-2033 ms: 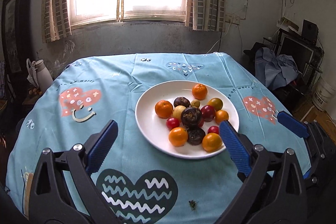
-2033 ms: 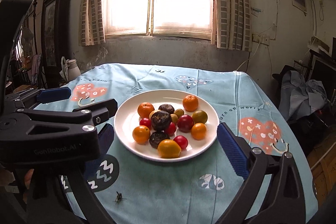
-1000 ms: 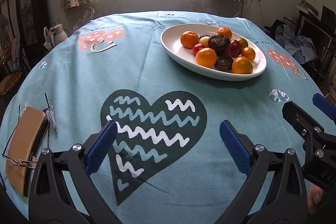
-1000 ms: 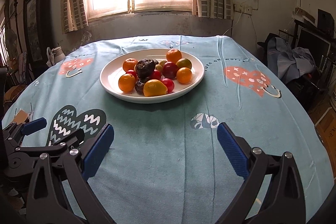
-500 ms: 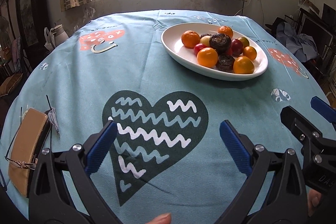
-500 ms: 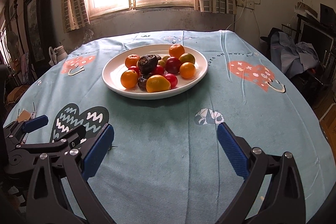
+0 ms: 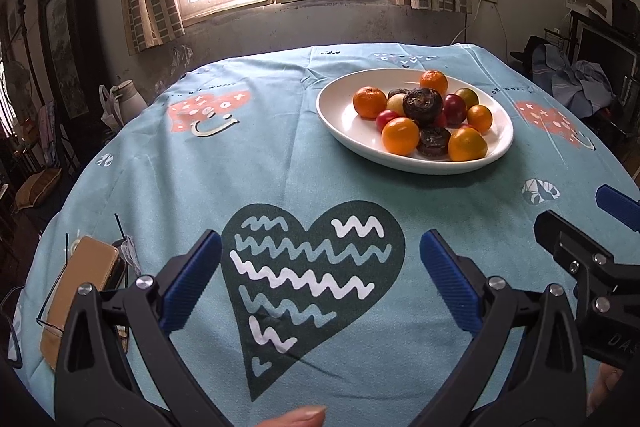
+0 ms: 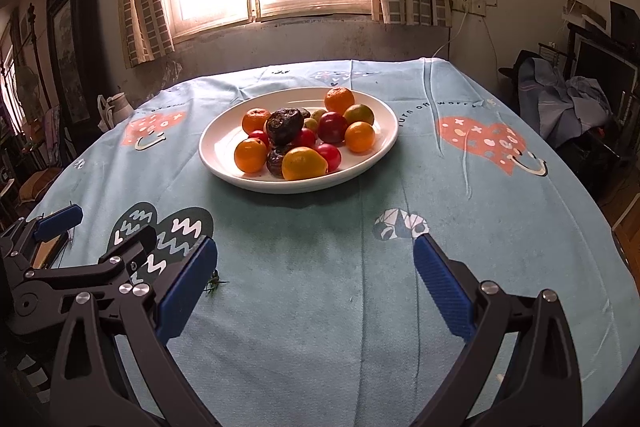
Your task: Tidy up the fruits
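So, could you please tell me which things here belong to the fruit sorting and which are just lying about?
Part of the job:
- white plate
- fruits piled on it
- left gripper, open
- right gripper, open

Just lying about:
- tan case at the table's left edge
- glasses beside it
- white jug off the table
- blue cloth heap at right

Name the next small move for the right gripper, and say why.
Probably ease the right gripper forward toward the white plate. Its jaws are open and empty, short of the plate, and the yellow-orange fruit at the near rim looks easiest to reach first.
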`<move>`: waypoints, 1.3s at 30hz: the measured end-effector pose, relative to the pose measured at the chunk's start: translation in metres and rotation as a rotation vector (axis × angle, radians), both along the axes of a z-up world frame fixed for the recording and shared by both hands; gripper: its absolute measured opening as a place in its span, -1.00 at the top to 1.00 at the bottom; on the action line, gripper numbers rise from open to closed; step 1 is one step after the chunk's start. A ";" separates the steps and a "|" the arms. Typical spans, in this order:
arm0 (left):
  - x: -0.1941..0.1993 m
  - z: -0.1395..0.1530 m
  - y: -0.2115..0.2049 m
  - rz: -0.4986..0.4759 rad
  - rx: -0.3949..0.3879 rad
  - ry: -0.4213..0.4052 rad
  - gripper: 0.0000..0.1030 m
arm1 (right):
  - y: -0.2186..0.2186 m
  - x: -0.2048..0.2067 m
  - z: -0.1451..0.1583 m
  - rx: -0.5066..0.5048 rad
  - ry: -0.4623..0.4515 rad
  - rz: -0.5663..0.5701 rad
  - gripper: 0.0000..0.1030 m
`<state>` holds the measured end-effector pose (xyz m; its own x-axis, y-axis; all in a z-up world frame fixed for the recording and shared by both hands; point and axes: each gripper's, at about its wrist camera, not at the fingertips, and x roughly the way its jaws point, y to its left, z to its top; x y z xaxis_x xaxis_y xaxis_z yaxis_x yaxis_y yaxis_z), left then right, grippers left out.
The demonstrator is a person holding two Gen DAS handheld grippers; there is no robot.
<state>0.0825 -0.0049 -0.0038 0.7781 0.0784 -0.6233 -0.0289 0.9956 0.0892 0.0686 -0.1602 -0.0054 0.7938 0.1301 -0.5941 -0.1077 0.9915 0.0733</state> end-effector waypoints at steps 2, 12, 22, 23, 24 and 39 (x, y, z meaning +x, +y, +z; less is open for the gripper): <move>0.000 0.000 0.000 -0.002 -0.006 0.002 -0.96 | -0.001 0.000 0.000 0.000 0.000 -0.003 -0.92; 0.000 0.001 0.000 -0.002 0.001 0.004 -0.96 | -0.001 0.002 -0.001 0.007 0.007 -0.003 -0.92; 0.000 0.001 0.000 -0.001 0.003 0.003 -0.96 | 0.000 0.003 -0.002 0.010 0.012 -0.003 -0.92; 0.000 0.001 0.000 -0.001 0.003 0.003 -0.96 | -0.001 0.003 -0.002 0.011 0.013 -0.003 -0.92; 0.000 0.001 0.000 -0.001 0.003 0.004 -0.96 | -0.001 0.003 -0.002 0.011 0.013 -0.003 -0.92; 0.000 0.001 0.000 -0.001 0.004 0.004 -0.96 | -0.001 0.003 -0.002 0.010 0.014 -0.003 -0.92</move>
<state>0.0826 -0.0050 -0.0026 0.7755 0.0797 -0.6263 -0.0272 0.9953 0.0929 0.0714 -0.1611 -0.0071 0.7860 0.1335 -0.6036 -0.1033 0.9910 0.0846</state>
